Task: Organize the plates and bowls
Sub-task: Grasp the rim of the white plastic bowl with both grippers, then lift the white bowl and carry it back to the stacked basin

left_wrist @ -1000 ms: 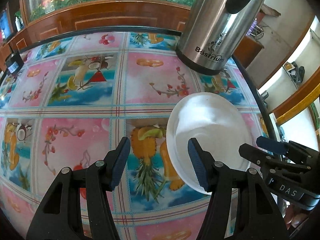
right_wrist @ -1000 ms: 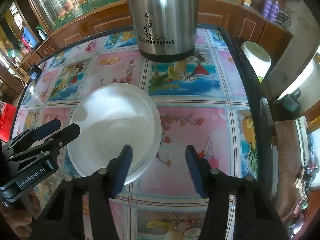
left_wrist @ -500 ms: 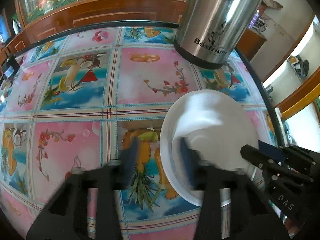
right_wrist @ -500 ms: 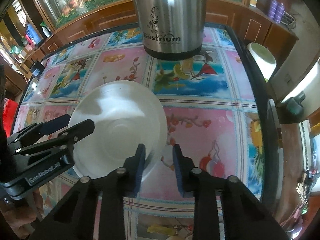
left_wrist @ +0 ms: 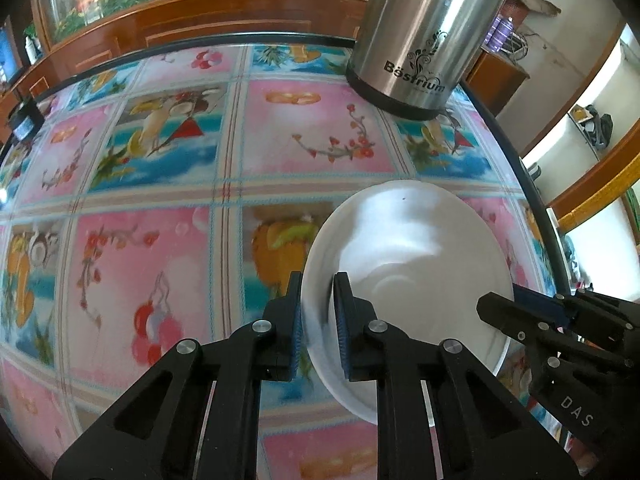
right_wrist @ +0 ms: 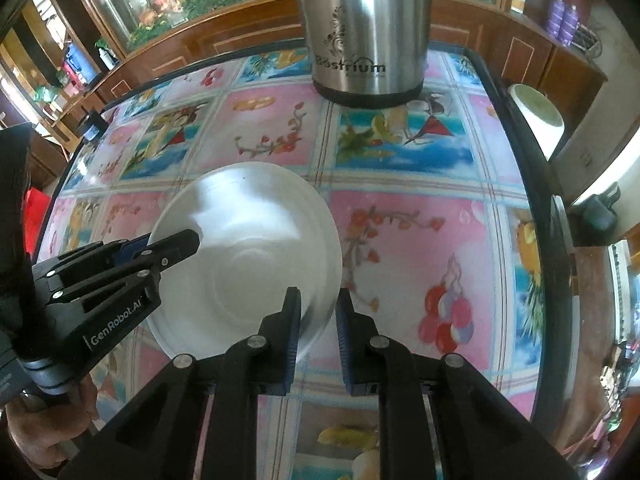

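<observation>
A table (left_wrist: 168, 264) covered with a glossy cloth of pink and blue fruit-and-flower squares fills both views, edged by a dark rim, with wooden panelling and flowering plants beyond it. The left gripper (left_wrist: 316, 320) has its two blue-padded fingers drawn in close on the left rim of a white bowl (left_wrist: 416, 264), one finger outside the wall and one inside, so the rim is pinched between them. The right gripper (right_wrist: 318, 322) does the same on the opposite, right rim of the bowl (right_wrist: 248, 256), its fingers narrowed around the edge with only the thin wall between them. Each gripper also shows in the other's view, reaching in from the side with its tips at the bowl's rim. The bowl sits toward the right half of the table, between the two grippers, and whether it rests on the cloth or is raised off it cannot be told. There is one bowl in view and two grippers. Farther back, well apart from the bowl, stands one tall steel flask (right_wrist: 364, 28) with a black base and the word "Bestrium" on its side. A small dark object (right_wrist: 93, 126) sits at the table's far left edge.
</observation>
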The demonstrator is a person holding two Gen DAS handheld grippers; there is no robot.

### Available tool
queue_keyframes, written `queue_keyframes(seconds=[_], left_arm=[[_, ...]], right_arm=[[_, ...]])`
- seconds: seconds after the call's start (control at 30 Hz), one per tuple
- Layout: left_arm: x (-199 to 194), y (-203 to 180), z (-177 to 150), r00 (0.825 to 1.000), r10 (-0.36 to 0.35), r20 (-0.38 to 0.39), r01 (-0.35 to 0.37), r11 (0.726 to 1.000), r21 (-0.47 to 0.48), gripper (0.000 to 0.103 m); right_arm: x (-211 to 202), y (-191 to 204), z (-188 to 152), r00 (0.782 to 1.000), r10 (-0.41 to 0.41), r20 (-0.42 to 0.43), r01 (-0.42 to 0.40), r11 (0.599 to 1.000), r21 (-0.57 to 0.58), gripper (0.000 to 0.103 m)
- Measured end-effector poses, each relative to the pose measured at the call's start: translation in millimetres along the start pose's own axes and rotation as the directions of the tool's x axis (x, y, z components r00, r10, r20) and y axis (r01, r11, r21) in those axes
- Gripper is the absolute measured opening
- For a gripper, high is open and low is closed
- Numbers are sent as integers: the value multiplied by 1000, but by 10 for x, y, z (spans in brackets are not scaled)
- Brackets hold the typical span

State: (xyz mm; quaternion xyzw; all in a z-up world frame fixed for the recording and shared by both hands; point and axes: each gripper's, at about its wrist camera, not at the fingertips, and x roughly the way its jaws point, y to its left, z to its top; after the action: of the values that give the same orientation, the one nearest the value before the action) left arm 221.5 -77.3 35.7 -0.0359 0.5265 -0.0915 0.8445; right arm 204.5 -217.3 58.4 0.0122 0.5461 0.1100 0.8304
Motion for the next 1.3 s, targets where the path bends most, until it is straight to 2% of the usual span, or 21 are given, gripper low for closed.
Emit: queue_keyframes(seconds=[0.4, 0.8, 1.07, 1.3], left_arm=[[-389, 12, -579, 1000, 14, 5, -14, 1000, 23, 14], [-707, 174, -1193, 999, -45, -3, 45, 999, -11, 14], [-940, 307, -1509, 998, -55, 7, 55, 998, -8, 14], [-1177, 429, -1777, 998, -56, 24, 56, 998, 1, 14]], right_arm=[[-265, 275, -475, 1000, -12, -6, 12, 999, -51, 17], [-482, 490, -958, 1000, 26, 5, -26, 998, -54, 17], [-486, 681, -1271, 998, 59, -23, -61, 996, -65, 17], [-579, 857, -1462, 996, 84, -15, -85, 993, -79, 17]])
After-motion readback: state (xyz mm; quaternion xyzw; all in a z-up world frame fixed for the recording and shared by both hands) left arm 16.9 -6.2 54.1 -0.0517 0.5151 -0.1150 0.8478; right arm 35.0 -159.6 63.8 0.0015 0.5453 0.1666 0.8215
